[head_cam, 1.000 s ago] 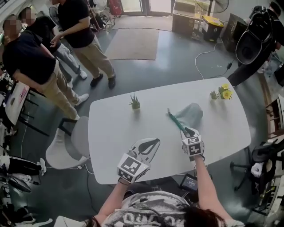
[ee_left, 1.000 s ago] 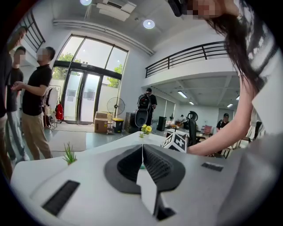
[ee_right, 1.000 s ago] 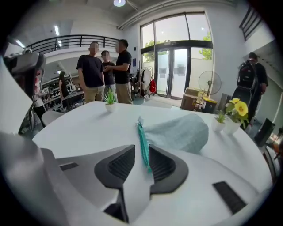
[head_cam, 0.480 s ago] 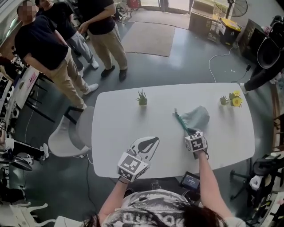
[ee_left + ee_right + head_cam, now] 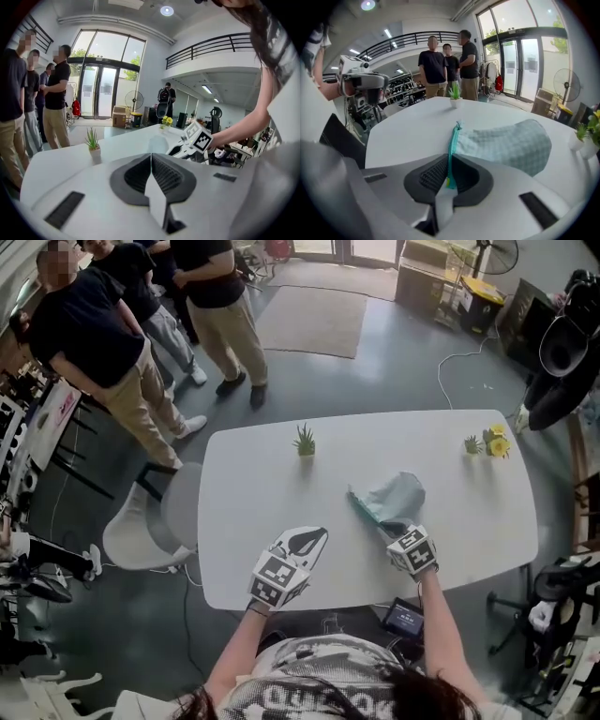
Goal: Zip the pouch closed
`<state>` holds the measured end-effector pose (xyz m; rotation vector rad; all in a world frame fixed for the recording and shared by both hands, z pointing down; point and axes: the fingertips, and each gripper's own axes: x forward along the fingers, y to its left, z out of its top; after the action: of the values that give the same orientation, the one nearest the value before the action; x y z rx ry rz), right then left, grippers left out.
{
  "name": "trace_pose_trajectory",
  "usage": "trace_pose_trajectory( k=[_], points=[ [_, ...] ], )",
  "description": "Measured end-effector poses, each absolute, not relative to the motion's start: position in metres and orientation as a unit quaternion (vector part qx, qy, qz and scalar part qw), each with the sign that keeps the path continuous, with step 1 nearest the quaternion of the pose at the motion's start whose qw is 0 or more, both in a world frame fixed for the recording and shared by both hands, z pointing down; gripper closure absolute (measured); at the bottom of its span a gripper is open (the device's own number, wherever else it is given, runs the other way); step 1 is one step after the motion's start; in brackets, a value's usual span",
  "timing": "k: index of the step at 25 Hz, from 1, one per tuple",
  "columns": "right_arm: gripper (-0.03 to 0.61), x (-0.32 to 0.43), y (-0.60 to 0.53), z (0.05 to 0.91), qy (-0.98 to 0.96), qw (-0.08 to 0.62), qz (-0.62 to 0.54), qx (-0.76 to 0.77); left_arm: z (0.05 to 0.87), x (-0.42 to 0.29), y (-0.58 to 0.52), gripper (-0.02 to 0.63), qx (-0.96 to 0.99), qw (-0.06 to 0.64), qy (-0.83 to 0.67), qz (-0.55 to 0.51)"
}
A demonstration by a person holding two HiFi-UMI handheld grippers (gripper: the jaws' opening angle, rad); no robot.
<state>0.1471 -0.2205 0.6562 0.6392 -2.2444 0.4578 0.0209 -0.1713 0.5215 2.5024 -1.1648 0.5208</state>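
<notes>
Pouch point(image 5: 396, 497) near the middle of the white table point(image 5: 253, 474), with its teal zipper edge point(image 5: 453, 138) along the 8 o'clock side. Right gripper point(image 5: 393, 529) at the pouch's 6 o'clock: jaws closing, pads narrow on the zipper edge that runs between them. Left gripper point(image 5: 316, 535) at the pouch's 8 o'clock, well apart from it: jaws together, nothing between them.

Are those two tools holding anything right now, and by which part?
Right gripper: jaws closing on the teal zipper edge of the pouch; left gripper shut, empty.
</notes>
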Motion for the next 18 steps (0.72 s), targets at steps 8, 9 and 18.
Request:
trace_pose_trajectory(
  k=[8, 9, 18],
  points=[
    [0.554, 0.123, -0.166, 0.649, -0.894, 0.368, 0.172, 0.189, 0.59, -0.001, -0.176, 0.598, 0.885, 0.17, -0.341, 0.266],
    [0.554, 0.122, -0.162, 0.649, -0.894, 0.37, 0.173, 0.186, 0.597, -0.002, -0.18, 0.598, 0.888, 0.162, -0.329, 0.279],
    [0.554, 0.123, -0.154, 0.645, -0.893, 0.37, 0.176, 0.187, 0.644, 0.012, -0.216, 0.492, 0.89, 0.063, -0.197, 0.405]
  ],
)
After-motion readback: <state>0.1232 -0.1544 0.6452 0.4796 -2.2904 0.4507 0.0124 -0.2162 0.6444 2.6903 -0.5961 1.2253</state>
